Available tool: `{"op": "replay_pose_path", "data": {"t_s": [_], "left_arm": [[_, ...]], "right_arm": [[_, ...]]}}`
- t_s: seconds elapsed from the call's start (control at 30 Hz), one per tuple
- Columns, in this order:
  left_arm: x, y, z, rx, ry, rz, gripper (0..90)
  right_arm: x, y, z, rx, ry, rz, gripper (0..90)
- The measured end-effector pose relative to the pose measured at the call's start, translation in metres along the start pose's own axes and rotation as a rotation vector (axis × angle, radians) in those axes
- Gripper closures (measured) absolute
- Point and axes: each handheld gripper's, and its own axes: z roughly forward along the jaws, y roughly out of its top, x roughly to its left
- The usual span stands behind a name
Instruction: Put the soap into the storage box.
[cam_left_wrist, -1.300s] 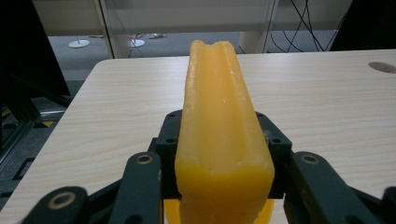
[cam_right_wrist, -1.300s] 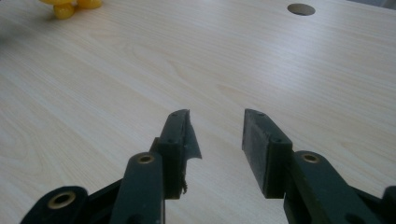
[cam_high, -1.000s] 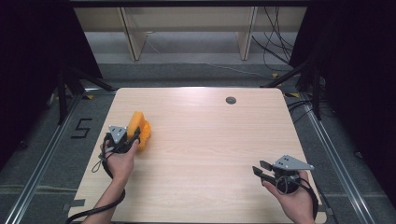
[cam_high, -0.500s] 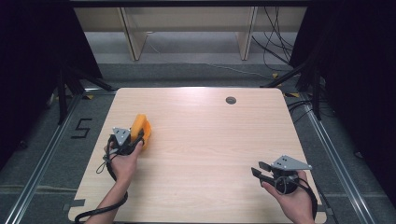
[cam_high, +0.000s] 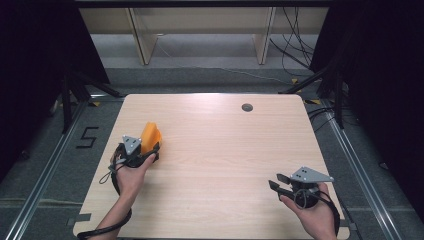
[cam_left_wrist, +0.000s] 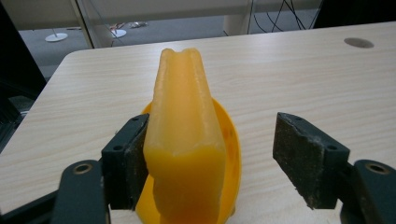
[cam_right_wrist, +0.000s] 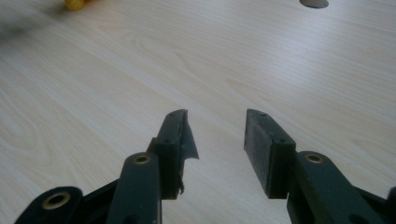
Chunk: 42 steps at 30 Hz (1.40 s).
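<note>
Pale wooden table (cam_high: 220, 165): near its left edge, the left hand-held gripper (cam_left_wrist: 212, 158) stands spread around an orange folded piece (cam_left_wrist: 184, 140), apparently ready to pinch; the right hand-held gripper (cam_right_wrist: 217, 140) hangs spread, idle.

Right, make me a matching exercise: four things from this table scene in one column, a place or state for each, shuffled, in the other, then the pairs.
Things:
1. orange object
2. left gripper
3. right gripper
4. round dark hole

Places or states:
A. open over bare wood, near the table's right front
B. in the tabletop near the far edge
C. open, one pad against the orange object
D. on the table's left side, between two jaws

Pairs: 1-D, 2-C, 3-A, 4-B
</note>
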Motion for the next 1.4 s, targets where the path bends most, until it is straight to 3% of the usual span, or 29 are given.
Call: {"op": "replay_pose_path", "data": {"t_s": [0.03, 0.2, 0.3, 0.43, 0.47, 0.63, 0.67, 0.7, 0.73, 0.87, 0.97, 1.0, 1.17, 1.4], "left_arm": [[0.003, 0.0, -0.004, 0.01, -0.009, -0.008, 28.2], [0.007, 0.002, -0.019, 0.026, -0.038, 0.008, 26.0], [0.016, 0.001, -0.035, 0.022, -0.058, 0.029, 25.4], [0.027, -0.003, -0.052, 0.017, -0.067, 0.046, 25.0], [0.035, -0.007, -0.063, -0.001, -0.09, 0.05, 24.9], [0.045, -0.02, -0.083, -0.013, -0.129, 0.047, 24.3], [0.046, -0.026, -0.087, -0.011, -0.133, 0.047, 24.0], [0.047, -0.029, -0.091, -0.006, -0.135, 0.051, 23.9], [0.05, -0.037, -0.097, -0.008, -0.152, 0.041, 23.7], [0.054, -0.054, -0.109, -0.024, -0.173, 0.012, 25.5], [0.054, -0.06, -0.108, -0.026, -0.185, 0.006, 27.5], [0.054, -0.06, -0.108, -0.022, -0.181, 0.011, 27.9], [0.054, -0.061, -0.102, -0.061, -0.205, 0.024, 29.4], [0.052, -0.062, -0.1, -0.027, -0.232, 0.026, 30.2]], "right_arm": [[0.001, 0.0, -0.001, 0.011, 0.0, 0.022, 59.4], [0.002, 0.0, -0.001, 0.017, 0.005, 0.032, 59.2], [-0.001, 0.0, -0.001, 0.011, 0.005, 0.008, 58.9], [-0.001, 0.0, -0.001, 0.004, 0.002, 0.01, 58.7], [-0.001, 0.0, -0.001, 0.006, -0.003, 0.008, 58.7], [-0.003, -0.001, 0.0, 0.004, -0.004, 0.009, 58.4], [-0.001, -0.001, -0.001, 0.008, -0.003, 0.038, 58.2], [-0.002, -0.001, -0.001, 0.003, -0.009, 0.022, 58.1], [0.0, -0.001, -0.002, 0.006, -0.006, 0.05, 58.1], [-0.005, -0.002, 0.0, -0.006, -0.011, 0.022, 57.5], [-0.007, -0.002, 0.0, -0.008, -0.005, 0.023, 56.8], [-0.004, -0.002, -0.001, -0.005, -0.005, 0.052, 56.8], [-0.009, -0.002, 0.0, -0.031, -0.01, 0.03, 55.2], [-0.013, -0.004, 0.001, -0.043, -0.014, 0.026, 52.1]]}}
